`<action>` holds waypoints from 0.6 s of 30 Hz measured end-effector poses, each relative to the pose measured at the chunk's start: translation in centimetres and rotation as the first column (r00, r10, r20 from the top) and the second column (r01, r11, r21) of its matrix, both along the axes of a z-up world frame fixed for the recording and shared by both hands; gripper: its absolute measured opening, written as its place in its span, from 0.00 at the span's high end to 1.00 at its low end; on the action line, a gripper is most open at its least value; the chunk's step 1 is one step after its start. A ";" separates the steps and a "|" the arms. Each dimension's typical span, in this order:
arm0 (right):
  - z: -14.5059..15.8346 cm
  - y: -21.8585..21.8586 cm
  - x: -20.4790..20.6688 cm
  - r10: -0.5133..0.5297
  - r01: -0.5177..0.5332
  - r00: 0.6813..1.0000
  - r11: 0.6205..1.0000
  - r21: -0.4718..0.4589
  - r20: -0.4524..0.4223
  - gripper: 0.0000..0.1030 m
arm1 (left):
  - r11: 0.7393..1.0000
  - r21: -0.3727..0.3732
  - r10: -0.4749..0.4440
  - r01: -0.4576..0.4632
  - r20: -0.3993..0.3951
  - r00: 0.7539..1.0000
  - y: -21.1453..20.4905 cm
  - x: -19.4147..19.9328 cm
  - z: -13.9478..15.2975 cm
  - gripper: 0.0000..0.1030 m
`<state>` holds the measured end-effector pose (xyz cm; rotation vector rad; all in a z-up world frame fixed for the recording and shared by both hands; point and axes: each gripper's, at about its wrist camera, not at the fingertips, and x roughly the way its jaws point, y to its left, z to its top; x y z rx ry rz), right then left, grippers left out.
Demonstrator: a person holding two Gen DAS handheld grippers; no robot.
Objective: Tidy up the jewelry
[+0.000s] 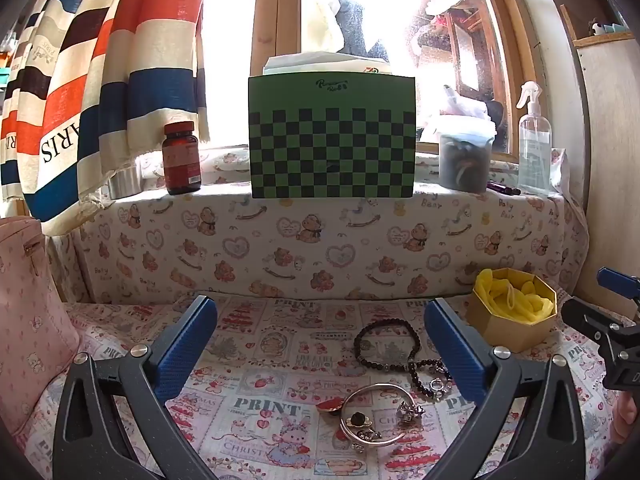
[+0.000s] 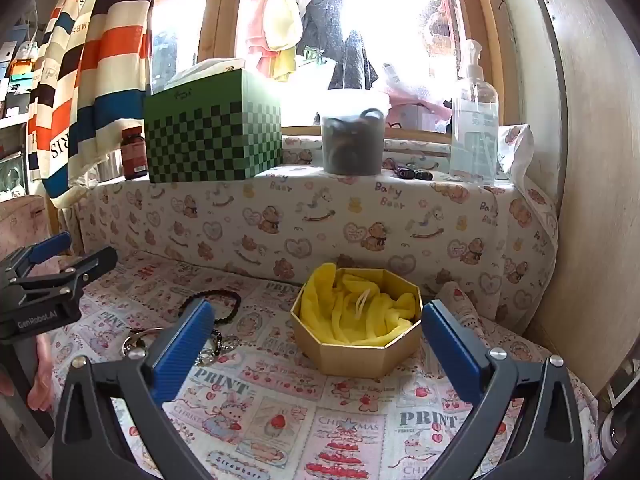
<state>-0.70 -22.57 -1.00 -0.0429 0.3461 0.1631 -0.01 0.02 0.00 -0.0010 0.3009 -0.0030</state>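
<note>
A small heap of jewelry lies on the printed tablecloth (image 1: pixel 248 412) between the fingers of the left claw (image 1: pixel 320 344), nearer its right finger: a black bead bracelet (image 1: pixel 384 340) farthest out, a silver bangle (image 1: pixel 376 416) closer in with a dark charm (image 1: pixel 358 420) and a small silver piece (image 1: pixel 410 410) inside its curve, and a red ornament (image 1: pixel 330 405) just left of the bangle; the left claw hangs released, jaws spread wide, touching none of it. Beyond that claw's right finger stands the gold octagonal box (image 1: pixel 512 320), lidless, lined with yellow cloth (image 1: pixel 516 296); in the right wrist view the same box sits between the fingers of the right claw (image 2: pixel 318 334), which is likewise released and holds nothing. Well beyond both claws, on the covered ledge (image 1: pixel 320 232), stand a green checkered box (image 1: pixel 332 136), a red-brown bottle (image 1: pixel 181 158), a dark tub (image 1: pixel 466 160) and a clear spray bottle (image 1: pixel 534 140).
</note>
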 end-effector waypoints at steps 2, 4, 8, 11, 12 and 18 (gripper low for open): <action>0.0 0.1 0.0 0.001 -0.001 1.000 1.000 -0.001 0.000 0.00 | 1.000 0.001 0.000 0.000 -0.004 1.000 0.0 0.0 0.0 0.00; 0.0 0.2 0.1 0.002 -0.002 1.000 1.000 -0.007 -0.003 0.00 | 1.000 0.001 0.000 0.000 -0.003 1.000 0.0 0.0 0.0 0.00; 0.0 0.2 -0.2 0.005 -0.005 1.000 1.000 -0.015 0.006 0.00 | 1.000 0.003 -0.001 0.001 -0.002 1.000 0.1 0.1 0.0 0.00; -0.2 0.1 0.1 0.006 -0.006 1.000 1.000 -0.015 0.001 0.00 | 1.000 0.003 0.005 -0.005 -0.004 1.000 0.0 0.1 0.0 0.00; -0.2 0.1 0.1 0.007 -0.007 1.000 1.000 -0.017 0.002 0.00 | 1.000 0.002 0.006 -0.006 -0.005 1.000 0.0 0.1 0.0 0.00; 0.0 0.3 -0.2 0.009 -0.009 1.000 1.000 -0.024 -0.001 0.00 | 1.000 0.002 0.006 -0.006 -0.006 1.000 0.1 0.1 -0.2 0.00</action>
